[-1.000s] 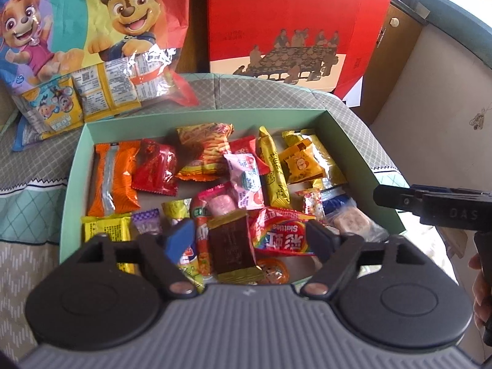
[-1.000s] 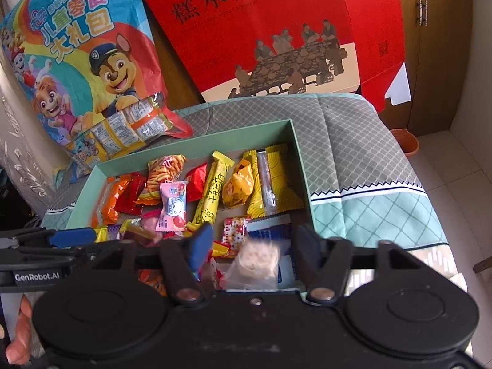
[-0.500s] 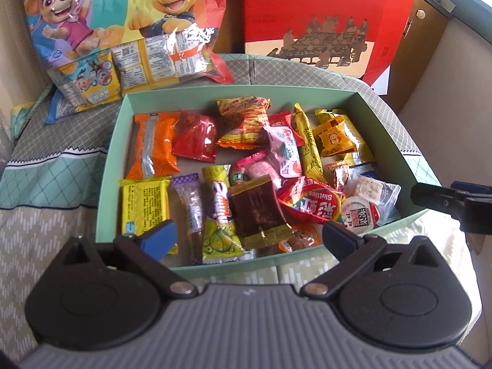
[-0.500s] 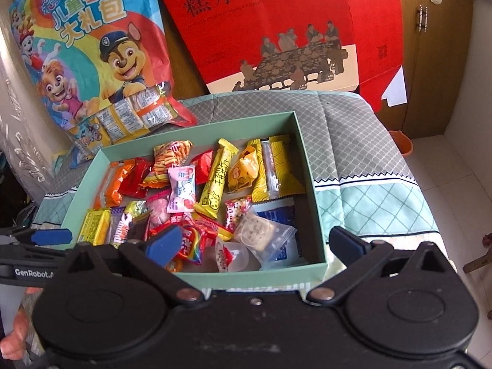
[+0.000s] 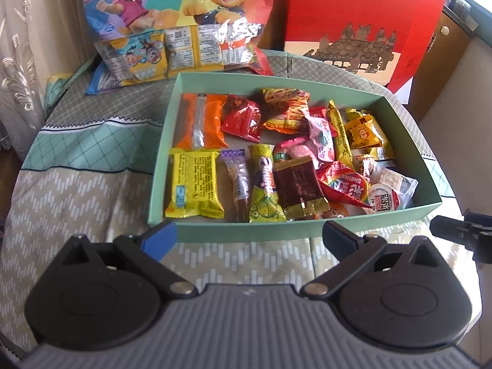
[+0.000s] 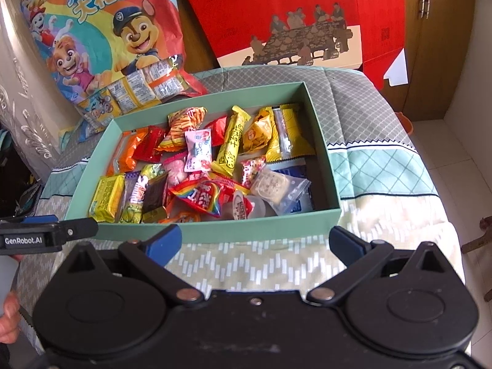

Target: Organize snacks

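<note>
Where snacks fill box [image 5: 246, 233], cartoon bag [image 5: 184, 15] behind

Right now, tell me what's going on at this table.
A person holding two grippers is sorting snacks. Both the left gripper and right gripper hang open and empty just short of the green box, which is packed with wrapped snacks such as a yellow packet and a Skittles bag. A cartoon gift bag lies behind the box.

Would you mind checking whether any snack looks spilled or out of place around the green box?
Nothing has spilled: every loose snack lies inside the pale green cardboard box. They are jumbled, though, the red rainbow candy bag overlapping its neighbours. Both grippers, left and right, are open and empty.
</note>
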`<move>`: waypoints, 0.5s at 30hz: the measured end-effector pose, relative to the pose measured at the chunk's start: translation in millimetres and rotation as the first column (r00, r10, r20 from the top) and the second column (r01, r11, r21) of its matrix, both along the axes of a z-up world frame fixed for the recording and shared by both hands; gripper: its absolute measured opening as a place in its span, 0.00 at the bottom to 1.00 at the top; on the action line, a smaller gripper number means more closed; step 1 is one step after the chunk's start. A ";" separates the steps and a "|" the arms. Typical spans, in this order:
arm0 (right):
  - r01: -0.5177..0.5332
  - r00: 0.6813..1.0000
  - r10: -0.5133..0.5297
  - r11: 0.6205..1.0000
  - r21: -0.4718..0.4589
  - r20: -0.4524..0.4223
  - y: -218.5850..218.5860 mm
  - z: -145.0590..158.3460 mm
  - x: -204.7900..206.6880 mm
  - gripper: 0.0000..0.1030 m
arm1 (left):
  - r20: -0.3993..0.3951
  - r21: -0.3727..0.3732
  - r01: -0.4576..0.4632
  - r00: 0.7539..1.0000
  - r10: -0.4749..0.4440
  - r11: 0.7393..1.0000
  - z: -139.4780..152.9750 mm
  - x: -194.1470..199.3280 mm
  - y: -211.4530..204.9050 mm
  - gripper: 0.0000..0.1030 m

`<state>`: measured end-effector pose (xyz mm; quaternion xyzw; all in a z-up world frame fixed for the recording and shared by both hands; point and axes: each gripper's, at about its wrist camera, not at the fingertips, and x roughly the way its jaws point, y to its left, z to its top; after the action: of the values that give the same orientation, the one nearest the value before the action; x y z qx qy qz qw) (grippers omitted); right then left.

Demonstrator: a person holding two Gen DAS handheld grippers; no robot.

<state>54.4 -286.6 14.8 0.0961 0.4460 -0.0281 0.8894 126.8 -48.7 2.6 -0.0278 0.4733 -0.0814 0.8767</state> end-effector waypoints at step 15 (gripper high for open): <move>-0.003 0.999 0.003 1.000 -0.007 -0.052 4.7 -2.7 -5.5 1.00 | -0.011 0.014 -0.049 0.999 0.049 0.999 -4.5 -15.9 24.2 1.00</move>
<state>48.9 -281.9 12.1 0.0916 0.4688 -0.0309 0.8780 110.9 -24.6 -2.0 -0.0338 0.4778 -0.0564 0.8760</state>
